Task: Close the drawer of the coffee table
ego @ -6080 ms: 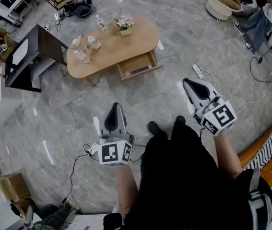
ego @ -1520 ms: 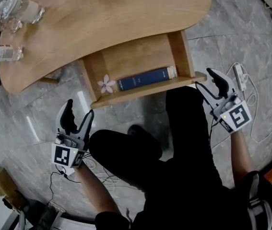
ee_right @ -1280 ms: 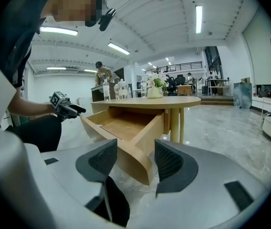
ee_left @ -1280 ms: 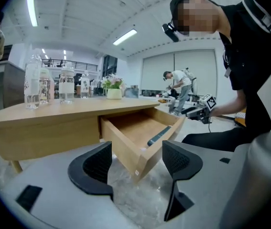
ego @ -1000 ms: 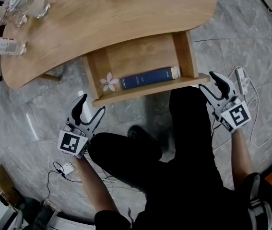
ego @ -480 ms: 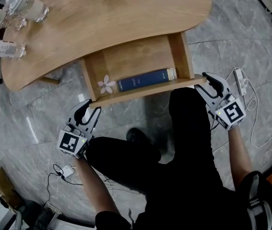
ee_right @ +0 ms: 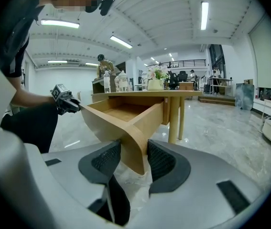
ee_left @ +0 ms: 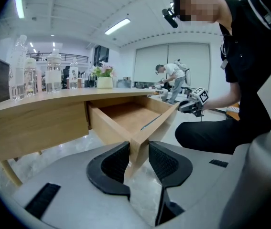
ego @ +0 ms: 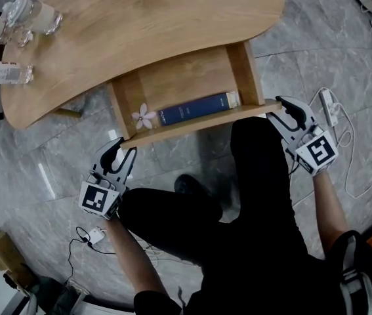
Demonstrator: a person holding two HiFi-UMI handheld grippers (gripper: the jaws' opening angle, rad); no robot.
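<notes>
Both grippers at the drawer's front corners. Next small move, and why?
Probably push both evenly toward the coffee table. The left gripper and right gripper have just been closing, each with a front corner of the open drawer between its jaws, seemingly gripped. An uneven push might jam it.

The counter is warm honey-coloured wood with a faint straight grain, and the drawer matches it, a shade paler inside. In the drawer are a dark blue book with a cream end and a pale pinkish-white flower. The floor is grey stone with whitish veining. The left gripper and right gripper are light grey, each with a white cube bearing black square markers. Their ribbed black jaws have just been closing, with the drawer's pale corners between them. The person's clothes are black, and the bottles are clear.
</notes>
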